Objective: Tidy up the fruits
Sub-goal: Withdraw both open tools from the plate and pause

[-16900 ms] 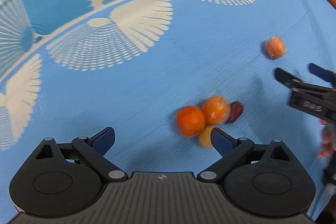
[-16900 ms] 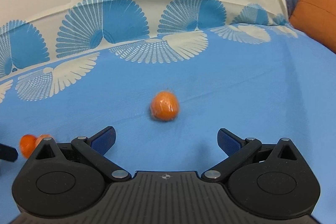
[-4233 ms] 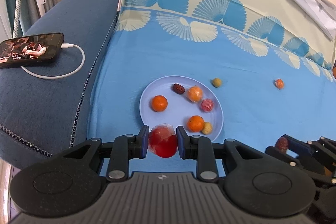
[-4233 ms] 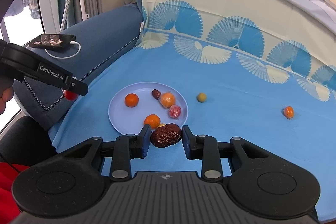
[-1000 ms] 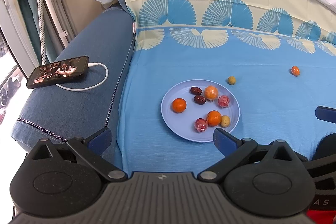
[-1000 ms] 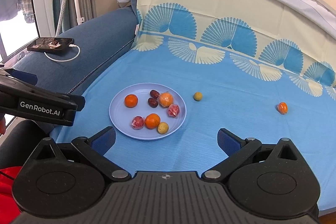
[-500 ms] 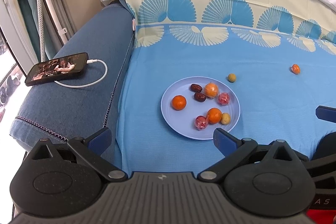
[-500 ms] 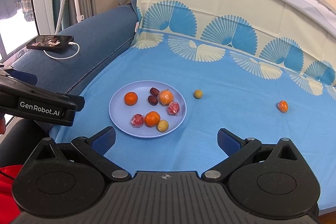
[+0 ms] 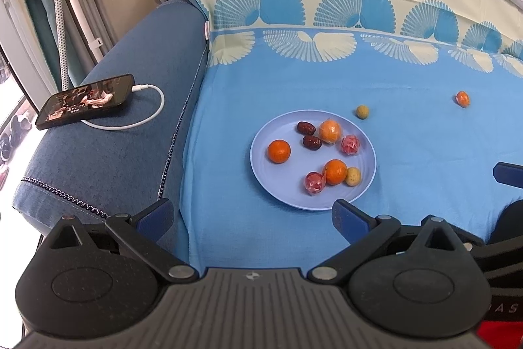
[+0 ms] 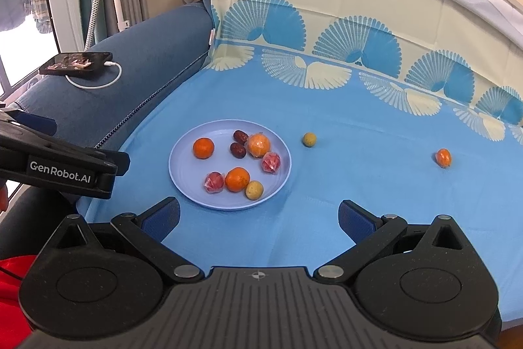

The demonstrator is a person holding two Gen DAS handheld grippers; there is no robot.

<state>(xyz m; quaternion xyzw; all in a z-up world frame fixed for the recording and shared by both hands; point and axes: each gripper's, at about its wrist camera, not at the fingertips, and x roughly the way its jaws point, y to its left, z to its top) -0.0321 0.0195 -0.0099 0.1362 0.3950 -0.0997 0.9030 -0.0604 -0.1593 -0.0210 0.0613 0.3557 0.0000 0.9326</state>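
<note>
A pale blue plate (image 9: 261, 159) (image 10: 178, 167) lies on the blue sheet. It holds several fruits: oranges, two dark dates (image 9: 311, 142), two wrapped red fruits (image 9: 315, 183) and a small yellow-green fruit (image 9: 353, 176). A small green fruit (image 9: 362, 111) (image 10: 309, 139) and a small orange (image 9: 463, 98) (image 10: 443, 157) lie loose on the sheet beyond the plate. My left gripper (image 9: 251, 216) is open and empty, held back near the plate's near edge. My right gripper (image 10: 258, 216) is open and empty, also short of the plate.
A phone (image 9: 85, 100) (image 10: 75, 59) on a white charging cable lies on the blue sofa arm at the left. The patterned sheet rises up the sofa back behind. The left gripper's body (image 10: 59, 167) shows at the left of the right wrist view.
Over the last second both grippers stay open and empty and shift only slightly. About four seconds ago they held a red fruit and a date, which now lie on the plate.
</note>
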